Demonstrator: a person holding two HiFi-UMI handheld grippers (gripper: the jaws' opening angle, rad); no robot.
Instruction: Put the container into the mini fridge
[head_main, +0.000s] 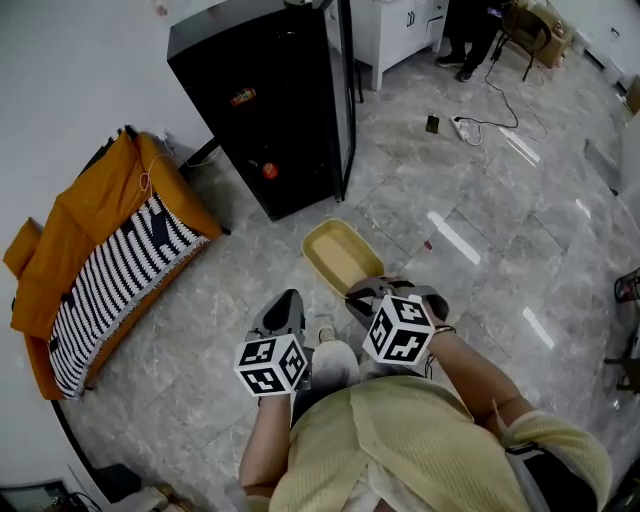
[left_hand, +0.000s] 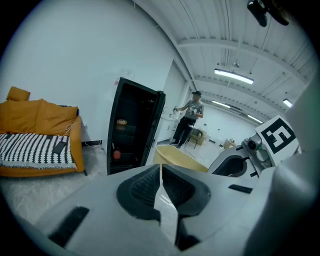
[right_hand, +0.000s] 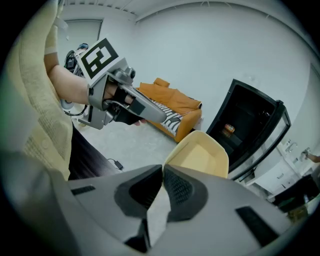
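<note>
The container (head_main: 340, 255) is a shallow pale-yellow tray, held level above the grey floor in front of the mini fridge (head_main: 270, 110). My right gripper (head_main: 362, 292) is shut on its near rim; in the right gripper view the tray (right_hand: 200, 155) starts right at the closed tips (right_hand: 162, 169). The fridge is black, its door stands open, and an orange can and a red item sit on its shelves. My left gripper (head_main: 290, 298) hovers left of the tray, shut on nothing (left_hand: 160, 167). It does not touch the tray (left_hand: 177, 157).
An orange sofa (head_main: 90, 280) with a striped blanket stands left of the fridge against the wall. A power strip with cable (head_main: 465, 128) lies on the floor farther back. A person (left_hand: 189, 120) stands beyond the fridge near white cabinets (head_main: 400, 30).
</note>
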